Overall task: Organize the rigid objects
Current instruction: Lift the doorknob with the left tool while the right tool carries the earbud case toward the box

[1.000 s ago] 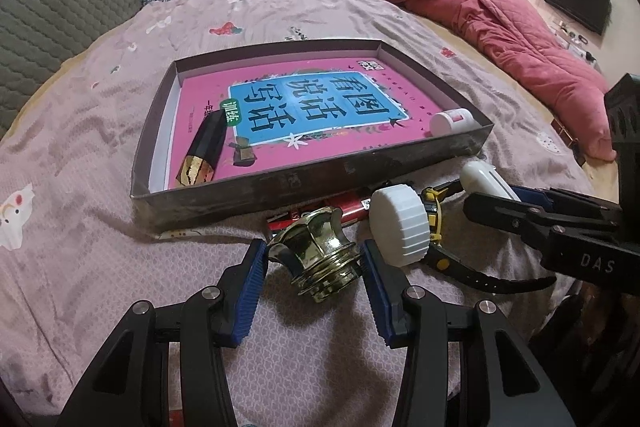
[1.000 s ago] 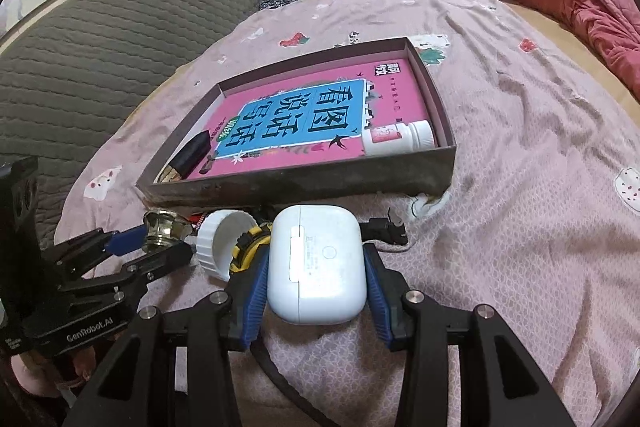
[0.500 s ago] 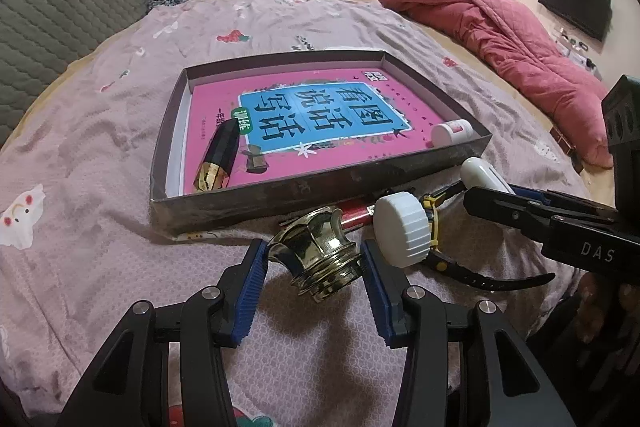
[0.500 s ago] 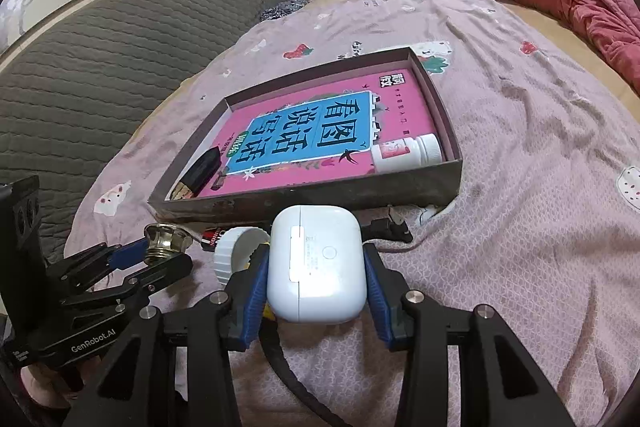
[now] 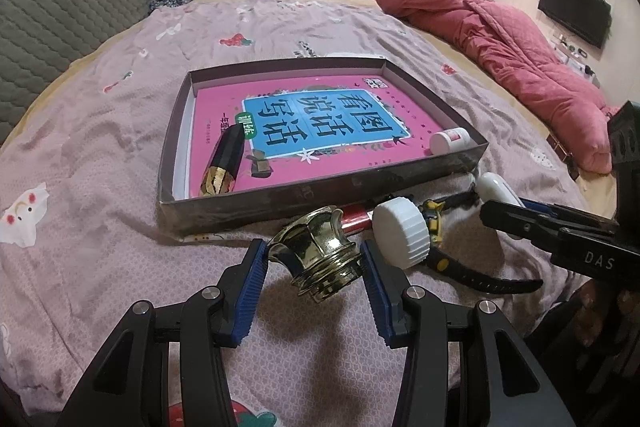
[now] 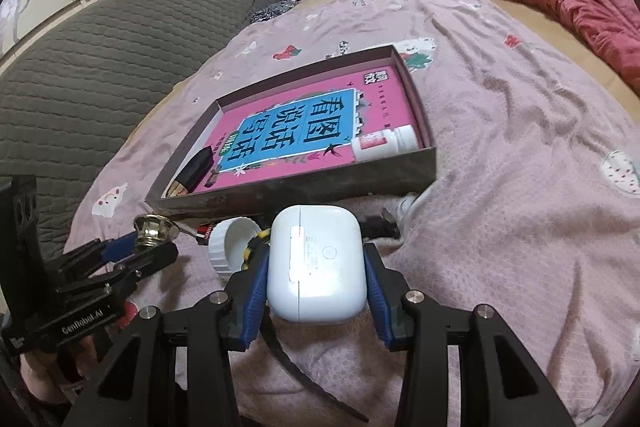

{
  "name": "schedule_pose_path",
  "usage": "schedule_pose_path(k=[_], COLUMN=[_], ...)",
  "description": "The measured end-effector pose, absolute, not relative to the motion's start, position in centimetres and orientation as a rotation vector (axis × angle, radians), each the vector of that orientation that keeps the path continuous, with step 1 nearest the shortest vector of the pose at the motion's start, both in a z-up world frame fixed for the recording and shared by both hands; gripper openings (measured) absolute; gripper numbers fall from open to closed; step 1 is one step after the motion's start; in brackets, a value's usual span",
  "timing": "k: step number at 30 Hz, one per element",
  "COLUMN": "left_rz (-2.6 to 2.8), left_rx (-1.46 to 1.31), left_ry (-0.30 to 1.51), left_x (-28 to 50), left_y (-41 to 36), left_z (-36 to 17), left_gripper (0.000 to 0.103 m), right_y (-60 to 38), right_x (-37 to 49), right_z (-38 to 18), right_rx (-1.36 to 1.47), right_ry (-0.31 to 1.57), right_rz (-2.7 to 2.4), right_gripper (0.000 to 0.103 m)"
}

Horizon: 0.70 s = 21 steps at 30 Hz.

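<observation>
Shallow dark box [image 5: 320,193] on the pink bedsheet [image 5: 100,155], holding a pink book [image 5: 320,123], a black-and-gold tube [image 5: 224,163] and a small white bottle [image 5: 450,139]. In front of it, left gripper [image 5: 314,267] clamped on a brass knob [image 5: 316,253]; right gripper [image 6: 316,275] clamped on a white earbud case [image 6: 316,263]. Between them, just beside the box's near wall: white ribbed cap [image 5: 402,233], red cylinder [image 5: 356,217], black strap [image 5: 476,273]

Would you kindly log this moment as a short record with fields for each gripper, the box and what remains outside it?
left gripper: shut on brass knob
right gripper: shut on white earbud case
box: holds pink book, black-gold tube, small white bottle
outside, on bedspread: white cap, black strap
</observation>
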<state>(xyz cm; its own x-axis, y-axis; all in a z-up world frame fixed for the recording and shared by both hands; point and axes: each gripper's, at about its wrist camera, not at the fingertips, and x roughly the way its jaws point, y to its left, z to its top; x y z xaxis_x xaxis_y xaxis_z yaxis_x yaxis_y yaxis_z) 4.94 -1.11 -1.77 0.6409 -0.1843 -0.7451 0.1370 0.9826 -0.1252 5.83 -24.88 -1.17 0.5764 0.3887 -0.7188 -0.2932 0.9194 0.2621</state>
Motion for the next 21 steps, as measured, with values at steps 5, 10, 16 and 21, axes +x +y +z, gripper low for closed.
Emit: schedule_pose_path(k=[5, 10, 16, 21], left_rz=[-0.184, -0.181, -0.176, -0.177], left_rx=[-0.055, -0.051, -0.034, -0.018], left_ry=[0.861, 0.849, 0.837, 0.819], left_x=[4.9, 4.6, 4.4, 4.1], left_y=[-1.2, -1.1, -1.2, -1.4], left_z=[-1.8, -1.7, -1.6, -1.3], left_gripper=[0.049, 0.049, 0.049, 0.049], right_y=[-26.1, -26.9, -26.6, -25.0], right_x=[5.6, 5.4, 5.5, 5.6], right_z=[-0.9, 0.1, 1.0, 1.3], right_rx=[0.149, 0.181, 0.183, 0.149], right_ry=[0.855, 0.801, 0.76, 0.744], right_rz=[0.368, 0.349, 0.343, 0.368], right_gripper=[0.045, 0.045, 0.045, 0.045])
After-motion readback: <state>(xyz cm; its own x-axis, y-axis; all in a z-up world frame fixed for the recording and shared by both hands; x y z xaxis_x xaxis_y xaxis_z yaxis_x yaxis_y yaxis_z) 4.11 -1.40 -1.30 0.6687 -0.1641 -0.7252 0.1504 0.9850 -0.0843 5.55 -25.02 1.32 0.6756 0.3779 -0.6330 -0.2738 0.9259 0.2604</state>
